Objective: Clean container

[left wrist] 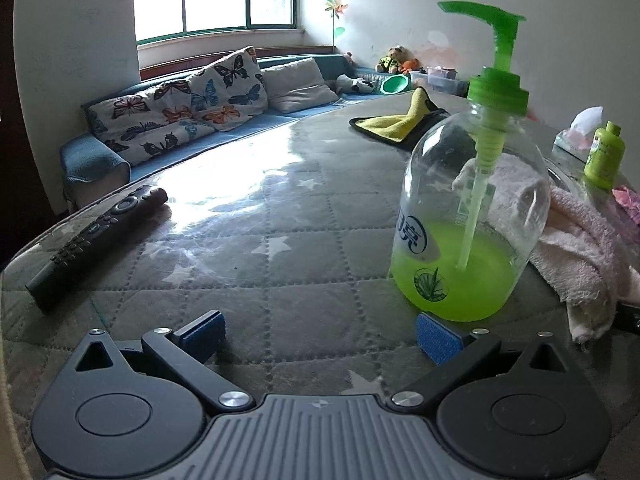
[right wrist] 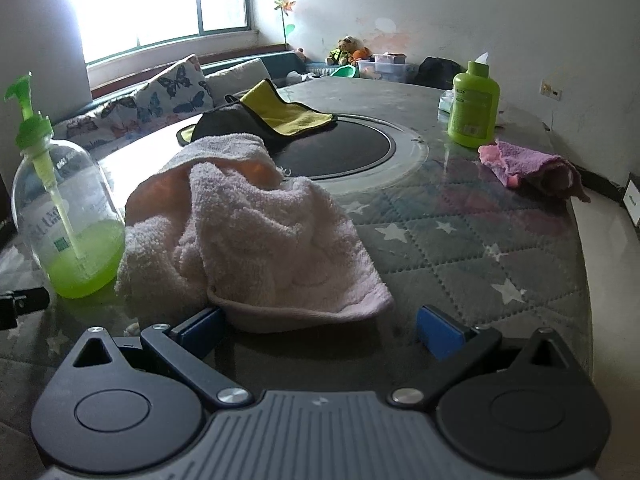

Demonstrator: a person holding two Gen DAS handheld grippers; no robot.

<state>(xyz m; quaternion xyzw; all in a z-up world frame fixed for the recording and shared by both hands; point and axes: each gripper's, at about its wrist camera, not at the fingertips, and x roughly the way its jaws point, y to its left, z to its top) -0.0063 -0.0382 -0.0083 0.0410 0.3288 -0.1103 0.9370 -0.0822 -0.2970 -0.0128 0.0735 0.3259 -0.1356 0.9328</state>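
Left tongs [left wrist: 318,338]: spread wide, nothing between the pads, touching nothing. They sit low over the tabletop [left wrist: 256,240], aimed level across it. The right pad is just short of the base of the pump bottle [left wrist: 472,216].

Right tongs [right wrist: 318,330]: also spread wide and gripping nothing. The hem of the pale pink towel [right wrist: 256,236] lies between the pads; the left pad is at the towel's edge, contact can't be confirmed. Pose low and level, pointing over the towel toward the round black insert [right wrist: 344,148].

Pump bottle: upright on the tabletop, long axis vertical, pump spout pointing left in the left wrist view, green liquid filling the bottom part. The towel is heaped right beside it.
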